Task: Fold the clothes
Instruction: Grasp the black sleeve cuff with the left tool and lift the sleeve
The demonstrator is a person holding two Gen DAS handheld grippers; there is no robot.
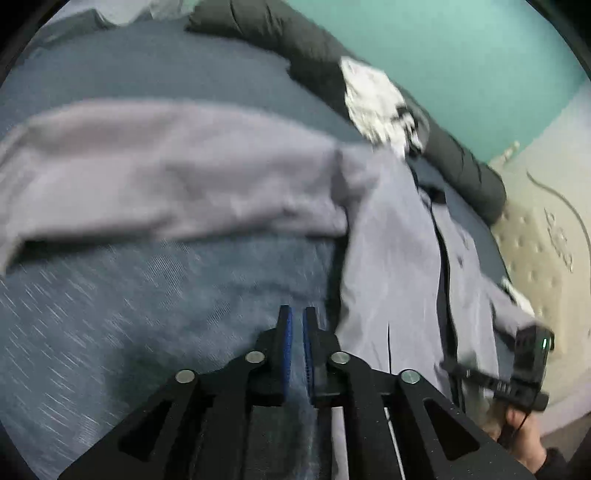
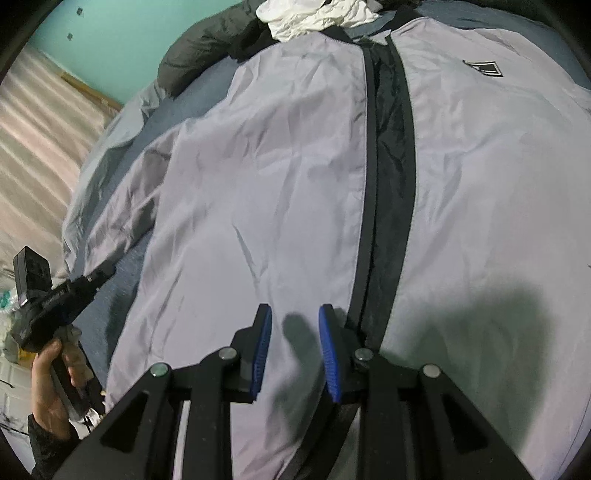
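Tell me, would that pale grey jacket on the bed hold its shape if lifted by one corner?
Probably not. The jacket lies creased and wrinkled, so it likely drapes limply. Its smooth, faintly shiny cloth looks thin, light and perhaps slippery. The sleeve already lies bent sideways across the bed, suggesting it flops easily.

One lilac jacket (image 2: 295, 192), one dark coat (image 1: 314, 48), one white garment (image 2: 314, 14), two tools.

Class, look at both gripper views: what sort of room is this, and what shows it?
Probably a bedroom: a lilac jacket lies spread on a blue bedspread, with a dark puffy quilt and other laundry heaped by a teal wall.
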